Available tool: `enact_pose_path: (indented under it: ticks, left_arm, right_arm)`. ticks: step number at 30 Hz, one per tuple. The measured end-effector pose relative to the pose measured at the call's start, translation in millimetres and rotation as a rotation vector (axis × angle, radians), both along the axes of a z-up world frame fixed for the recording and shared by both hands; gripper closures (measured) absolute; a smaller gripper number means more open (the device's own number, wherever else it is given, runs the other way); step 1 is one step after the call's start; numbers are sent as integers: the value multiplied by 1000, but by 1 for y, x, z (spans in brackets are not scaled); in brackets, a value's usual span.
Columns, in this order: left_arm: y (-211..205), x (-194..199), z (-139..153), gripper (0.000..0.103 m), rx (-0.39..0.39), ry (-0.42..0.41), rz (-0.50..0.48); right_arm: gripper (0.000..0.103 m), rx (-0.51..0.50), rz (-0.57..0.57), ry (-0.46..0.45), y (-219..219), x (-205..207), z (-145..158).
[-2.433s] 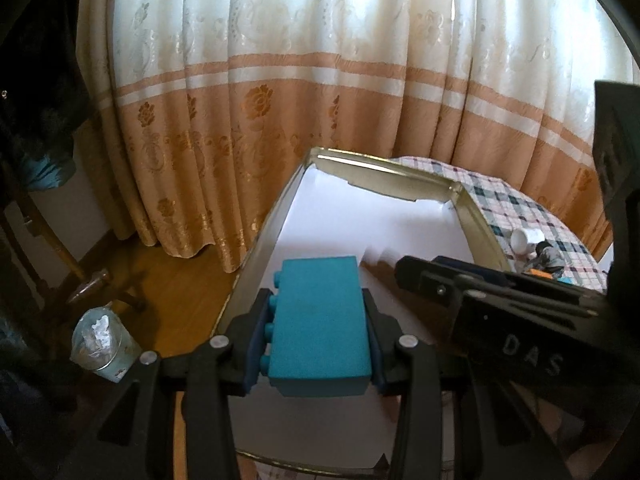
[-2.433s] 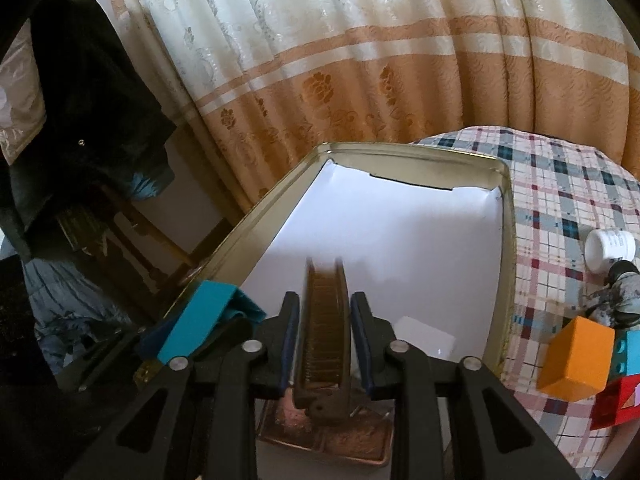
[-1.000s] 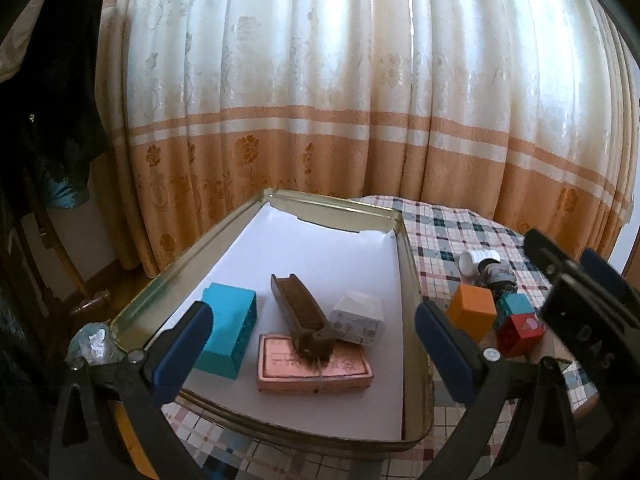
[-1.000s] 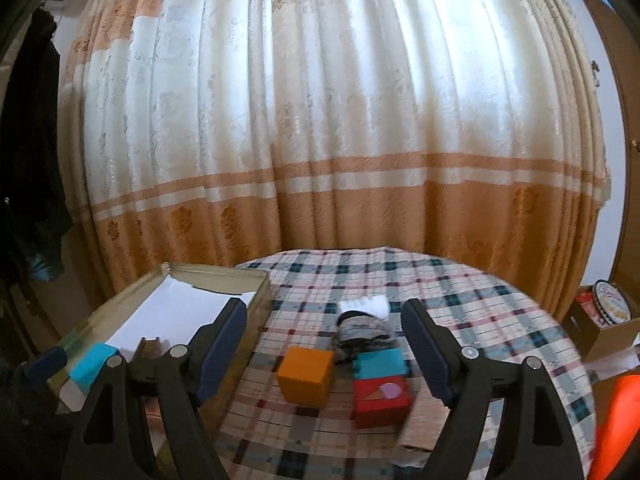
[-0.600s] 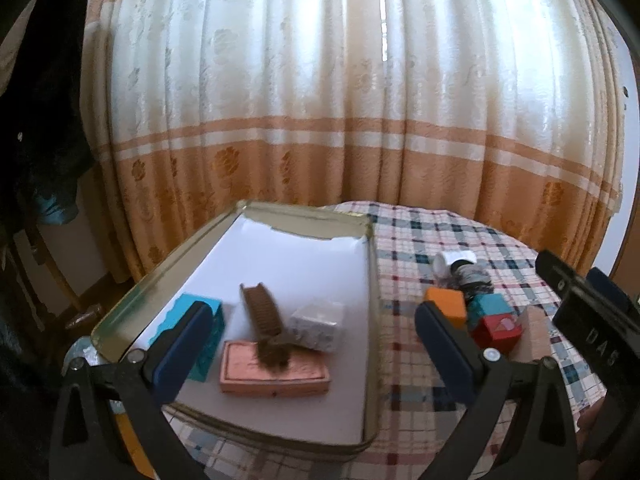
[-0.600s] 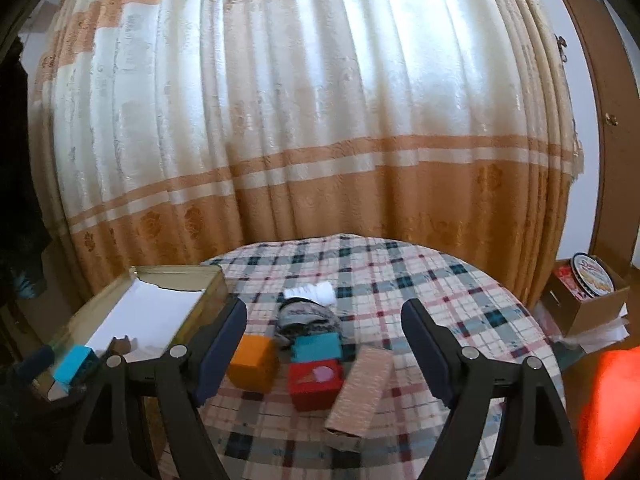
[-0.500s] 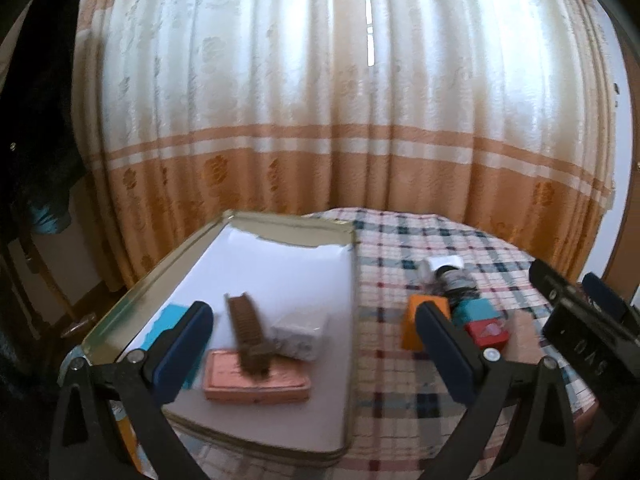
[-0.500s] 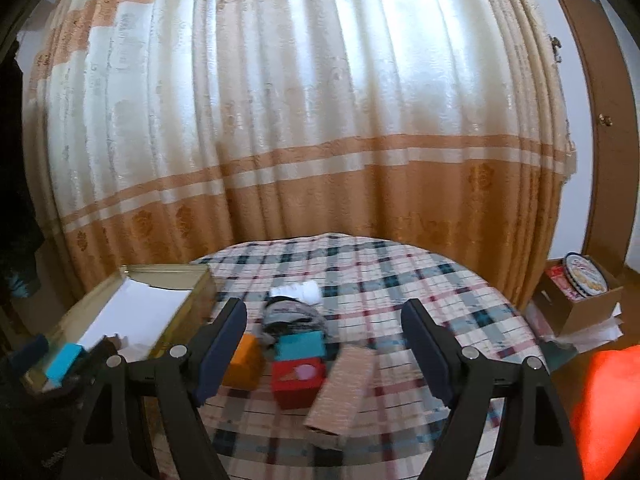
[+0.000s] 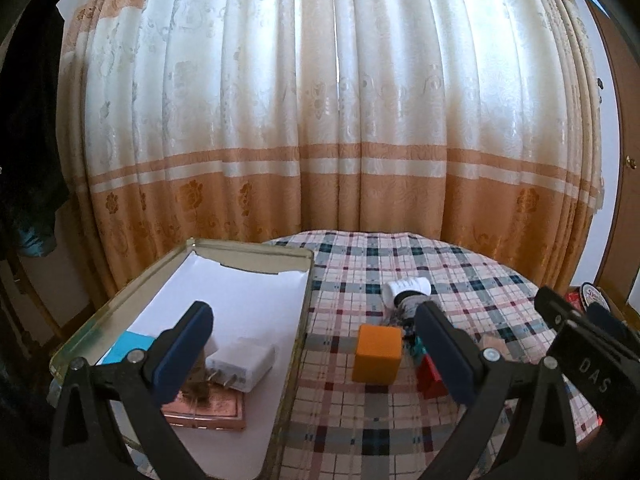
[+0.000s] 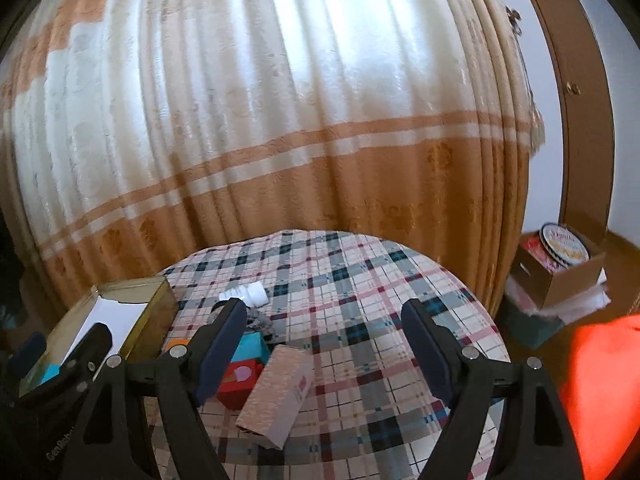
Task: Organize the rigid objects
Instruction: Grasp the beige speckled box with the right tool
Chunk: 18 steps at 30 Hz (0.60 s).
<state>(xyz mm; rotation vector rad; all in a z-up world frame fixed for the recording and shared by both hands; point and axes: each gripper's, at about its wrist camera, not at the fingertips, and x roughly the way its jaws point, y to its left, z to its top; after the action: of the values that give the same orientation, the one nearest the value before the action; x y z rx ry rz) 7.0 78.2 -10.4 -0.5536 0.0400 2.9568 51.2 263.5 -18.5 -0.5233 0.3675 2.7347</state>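
A gold metal tray (image 9: 296, 344) lined with white paper holds a white charger (image 9: 244, 362), a copper flat box (image 9: 216, 410), a brown comb-like piece (image 9: 198, 380) and a teal block (image 9: 126, 346). On the plaid table lie an orange cube (image 9: 378, 354), a red cube (image 10: 240, 380), a teal cube (image 10: 250, 346), a pink carton (image 10: 276, 394) and a white bottle (image 10: 246, 294). My left gripper (image 9: 316, 356) is open and empty, above the tray's right rim. My right gripper (image 10: 324, 350) is open and empty, above the cubes and carton.
The round table (image 10: 380, 320) has a plaid cloth and backs onto a cream and orange curtain (image 9: 340, 140). A cardboard box with tins (image 10: 560, 268) stands on the floor at the right. The right gripper's body (image 9: 592, 360) shows in the left wrist view.
Both grippers let go of the teal block and the comb-like piece in the tray, opened, and drew back and rightward. The view now takes in the loose cubes on the table.
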Motion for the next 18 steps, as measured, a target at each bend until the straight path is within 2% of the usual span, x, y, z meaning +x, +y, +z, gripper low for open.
enact_pose_path:
  ticks: [3, 8, 14, 18]
  left_arm:
    - [4, 1, 0, 1, -4, 13, -7]
    - [6, 2, -4, 1, -18, 18, -8]
    - [5, 4, -6, 1, -11, 24, -3]
    - [8, 3, -11, 1, -32, -9, -1]
  right_arm:
    - [21, -4, -13, -15, 6, -1, 0]
    - [21, 92, -61, -15, 10, 4, 4]
    - [21, 4, -74, -27, 33, 5, -1]
    - [21, -19, -81, -50, 39, 5, -3]
